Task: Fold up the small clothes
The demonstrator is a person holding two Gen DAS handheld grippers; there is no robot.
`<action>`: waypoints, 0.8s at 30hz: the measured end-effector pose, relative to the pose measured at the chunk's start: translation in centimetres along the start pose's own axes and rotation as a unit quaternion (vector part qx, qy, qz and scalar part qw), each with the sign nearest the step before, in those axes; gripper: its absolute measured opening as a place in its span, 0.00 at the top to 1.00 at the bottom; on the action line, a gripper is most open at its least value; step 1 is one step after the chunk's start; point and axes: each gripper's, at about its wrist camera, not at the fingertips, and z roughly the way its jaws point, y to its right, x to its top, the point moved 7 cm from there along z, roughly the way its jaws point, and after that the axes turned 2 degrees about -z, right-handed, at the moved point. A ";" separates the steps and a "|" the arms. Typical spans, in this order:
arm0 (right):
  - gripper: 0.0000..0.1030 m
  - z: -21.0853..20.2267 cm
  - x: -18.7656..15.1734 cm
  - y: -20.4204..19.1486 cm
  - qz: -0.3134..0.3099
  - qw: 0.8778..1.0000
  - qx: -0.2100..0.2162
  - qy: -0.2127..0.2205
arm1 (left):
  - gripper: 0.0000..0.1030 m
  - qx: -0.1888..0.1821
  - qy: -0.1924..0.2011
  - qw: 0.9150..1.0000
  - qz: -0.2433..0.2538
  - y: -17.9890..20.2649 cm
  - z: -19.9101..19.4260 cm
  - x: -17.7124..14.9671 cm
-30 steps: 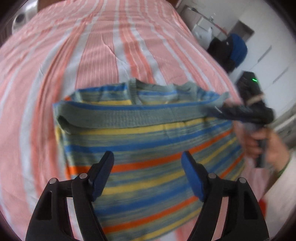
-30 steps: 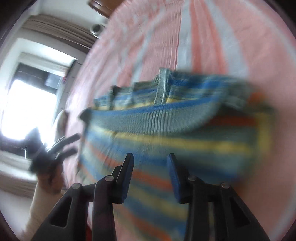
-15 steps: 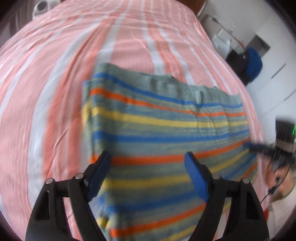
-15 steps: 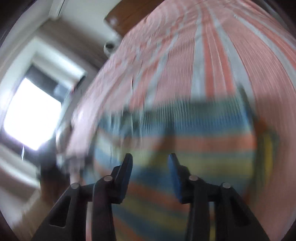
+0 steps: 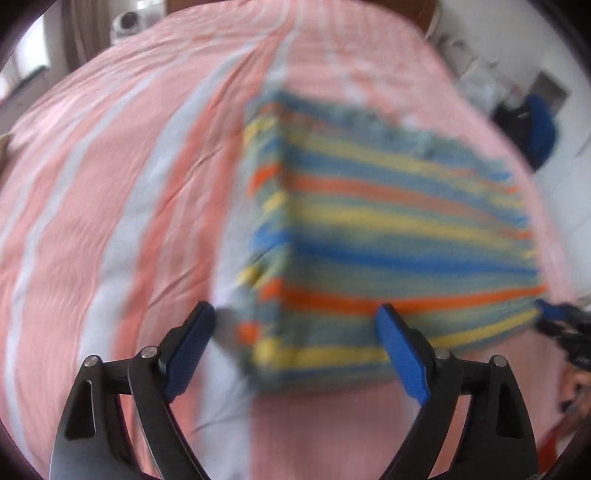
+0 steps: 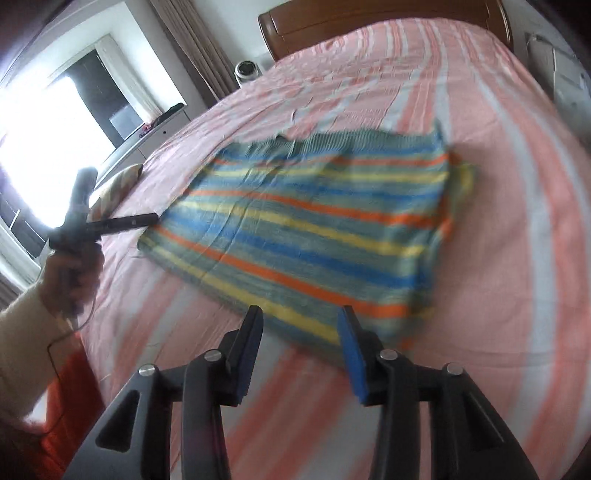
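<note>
A striped knit garment (image 5: pixel 388 236) in blue, yellow, orange and grey-green lies folded flat on the pink striped bed; it also shows in the right wrist view (image 6: pixel 314 221). My left gripper (image 5: pixel 295 332) is open and empty above the garment's near left corner. My right gripper (image 6: pixel 301 325) is open and empty above the garment's near edge. The left gripper also shows at the far left of the right wrist view (image 6: pixel 147 219), level with the garment's left edge. The right gripper's tips show at the right of the left wrist view (image 5: pixel 554 314).
The bed sheet (image 6: pixel 498 258) has pink, orange and white stripes. A wooden headboard (image 6: pixel 369 22) stands at the far end. A small white round device (image 6: pixel 247 70) and a bright window are at the left. A dark blue bag (image 5: pixel 535 129) sits by the right wall.
The garment's top part, held up by the right gripper a second ago, now lies folded flat. Both grippers have drawn back from it, and the views have pulled away.
</note>
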 end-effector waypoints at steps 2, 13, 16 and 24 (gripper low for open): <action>0.59 0.7 -1.0 0.9 0.003 1.000 -0.013 0.000 | 0.13 0.018 0.015 1.000 0.000 -1.0 -1.1 -1.1; 0.41 -7.9 -9.0 1.8 0.073 0.992 -0.081 0.067 | 0.10 0.022 0.060 0.998 0.013 4.0 -7.7 -7.2; 0.41 -8.5 -10.0 1.4 0.079 0.990 -0.092 0.078 | 0.10 0.039 0.064 0.996 0.037 5.6 -7.9 -8.1; 0.41 -9.7 -11.9 1.5 0.084 0.988 -0.101 0.087 | 0.10 0.052 0.076 0.993 0.069 7.6 -9.5 -9.2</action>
